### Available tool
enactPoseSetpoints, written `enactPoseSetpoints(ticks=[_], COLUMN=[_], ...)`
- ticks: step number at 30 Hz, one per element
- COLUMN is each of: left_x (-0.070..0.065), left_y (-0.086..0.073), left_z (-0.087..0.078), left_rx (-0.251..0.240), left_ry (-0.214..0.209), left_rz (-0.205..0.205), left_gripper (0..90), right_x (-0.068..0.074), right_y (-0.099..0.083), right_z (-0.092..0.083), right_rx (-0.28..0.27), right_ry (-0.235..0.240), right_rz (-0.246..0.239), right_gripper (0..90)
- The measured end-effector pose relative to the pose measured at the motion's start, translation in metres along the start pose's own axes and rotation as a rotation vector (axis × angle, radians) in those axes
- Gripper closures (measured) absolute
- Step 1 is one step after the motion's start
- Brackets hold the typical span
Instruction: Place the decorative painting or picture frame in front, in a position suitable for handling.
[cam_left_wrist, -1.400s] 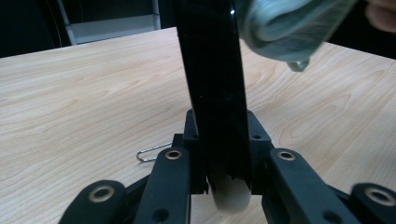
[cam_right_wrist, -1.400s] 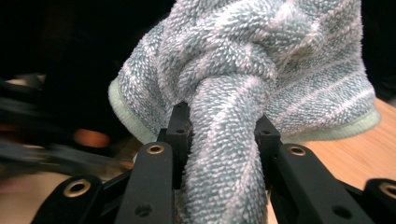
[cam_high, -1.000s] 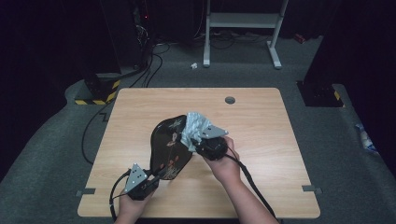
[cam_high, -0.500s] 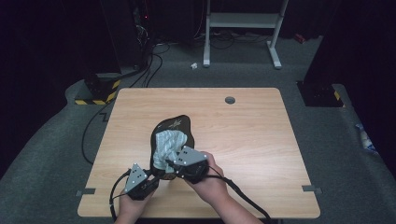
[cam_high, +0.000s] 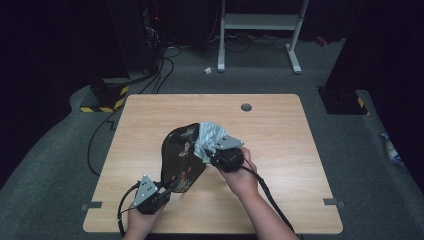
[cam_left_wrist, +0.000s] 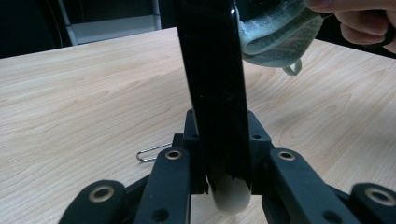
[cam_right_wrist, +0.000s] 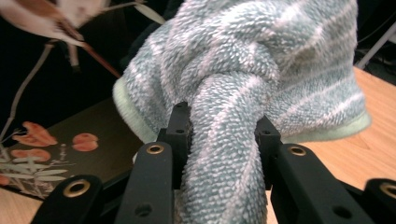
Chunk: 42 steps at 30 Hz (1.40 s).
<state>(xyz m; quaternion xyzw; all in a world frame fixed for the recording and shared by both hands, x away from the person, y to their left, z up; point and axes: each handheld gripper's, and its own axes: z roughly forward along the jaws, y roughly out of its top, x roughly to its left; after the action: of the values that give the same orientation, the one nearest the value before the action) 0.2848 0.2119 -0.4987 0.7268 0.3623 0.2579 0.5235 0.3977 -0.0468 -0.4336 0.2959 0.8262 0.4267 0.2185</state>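
Note:
A black tray (cam_high: 181, 156) with a flower pattern stands tilted on edge above the table. My left gripper (cam_high: 168, 188) is shut on its lower rim; in the left gripper view the jaws (cam_left_wrist: 223, 154) clamp the tray's thin edge (cam_left_wrist: 214, 65). My right gripper (cam_high: 213, 154) is shut on a bunched teal striped cloth (cam_high: 210, 135), which rests against the tray's upper right face. In the right gripper view the cloth (cam_right_wrist: 243, 70) bulges between the jaws (cam_right_wrist: 223, 126), with the tray's painted face (cam_right_wrist: 60, 135) behind at left. The cloth (cam_left_wrist: 275, 32) also hangs at the top right of the left gripper view.
The wooden table (cam_high: 280, 130) has a round cable hole (cam_high: 246, 107) near its far edge. A small bent wire (cam_left_wrist: 152, 151) lies on the wood by the left gripper. Beyond the table stand a white frame (cam_high: 260, 22) and a yellow-black striped base (cam_high: 107, 97).
The right gripper swept the cloth down the tray's face towards the left gripper, then back up to the upper right. The left gripper and tray have kept still.

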Motion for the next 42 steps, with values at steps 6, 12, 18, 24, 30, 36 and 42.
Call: enactPoseSetpoints(ticks=[6, 12, 18, 24, 30, 36, 42], left_x=[-0.001, -0.002, -0.010, -0.008, -0.006, -0.004, -0.004], left_y=[-0.002, -0.008, -0.025, -0.027, -0.027, -0.026, -0.026], left_z=[0.000, -0.001, 0.003, 0.004, 0.005, 0.005, 0.005], left_rx=[-0.003, 0.009, 0.060, 0.059, 0.055, 0.060, 0.058], left_ry=[0.006, 0.004, -0.014, -0.007, -0.009, -0.014, -0.016], left_rz=[0.015, 0.018, 0.033, 0.011, -0.004, -0.013, -0.020], left_gripper=[72.8, 67.1, 67.6, 74.6, 75.6, 76.0, 76.1], right_x=[0.003, 0.002, 0.002, 0.006, 0.024, 0.076, 0.100], right_y=[0.001, 0.001, 0.000, -0.003, -0.004, 0.003, 0.006], right_z=[-0.004, -0.005, -0.006, -0.002, -0.008, -0.023, -0.028], right_rx=[-0.007, -0.007, -0.002, 0.005, -0.016, -0.074, -0.085], right_ry=[0.006, 0.002, 0.003, 0.023, 0.069, 0.177, 0.217], right_rz=[-0.006, -0.008, -0.009, -0.010, -0.043, -0.145, -0.202], right_gripper=[67.6, 67.6, 67.6, 67.6, 67.6, 67.7, 67.6])
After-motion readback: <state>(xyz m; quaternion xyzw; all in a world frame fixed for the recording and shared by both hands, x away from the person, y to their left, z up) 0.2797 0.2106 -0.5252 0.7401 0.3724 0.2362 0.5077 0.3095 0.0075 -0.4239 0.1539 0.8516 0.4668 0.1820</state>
